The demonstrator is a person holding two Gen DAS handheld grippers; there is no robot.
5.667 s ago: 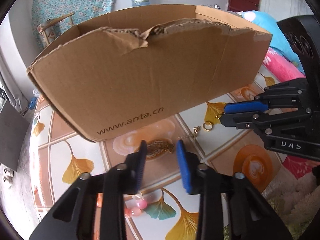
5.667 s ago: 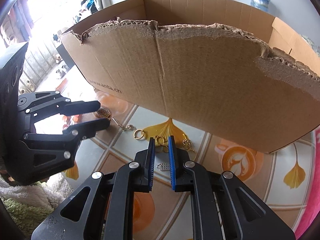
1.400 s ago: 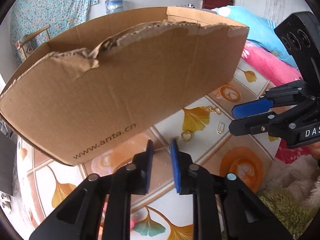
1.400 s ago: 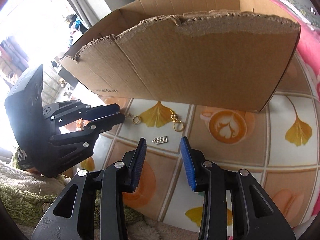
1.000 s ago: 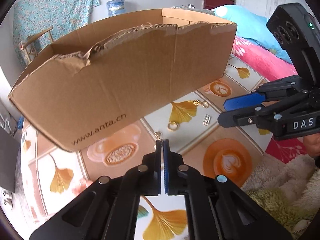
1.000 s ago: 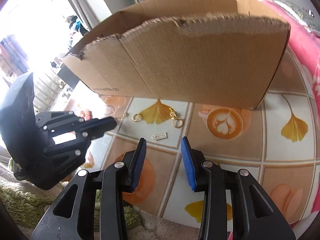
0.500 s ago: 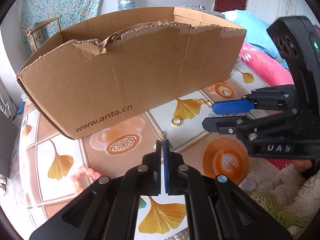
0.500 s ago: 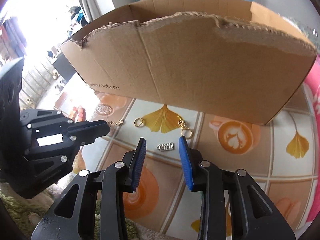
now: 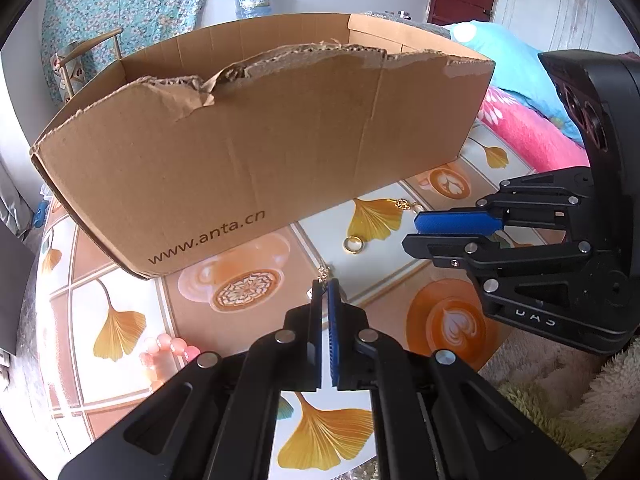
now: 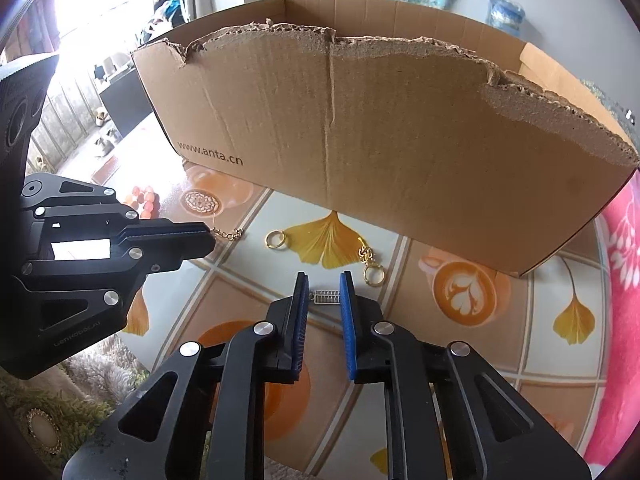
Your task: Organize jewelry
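A: Where do your left tongs (image 9: 325, 286) stand?

B: Your left tongs are pressed together on the thin gold chain (image 10: 228, 234), which trails out past their tips onto the counter (image 9: 248, 336) with its ginkgo-leaf and coffee-cup print. In the right wrist view the chain runs from those tips toward the small gold ring (image 10: 275, 238).

A: And your right tongs (image 10: 323, 290)?

B: Their blue pads (image 10: 347, 320) have just been closing and now sit either side of the little silver abacus-shaped charm (image 10: 325, 295), which lies flat on the counter between the tips. A narrow gap shows on each side, so they are spread around it, not pinching it.

A: What else is lying near you?

B: The gold ring lies on the tip of a yellow leaf print, left of the charm. A gold clasp with a ring on it (image 10: 372, 270) lies just right of and beyond the charm. The string of pink beads (image 9: 170, 354) sits on the near left (partly behind your left tongs in that view).

A: And the box?

B: The big torn-edged brown cardboard box (image 9: 256, 152), printed with a web address, stands on the far side of the counter, beyond all the pieces. What lies inside it cannot be seen.
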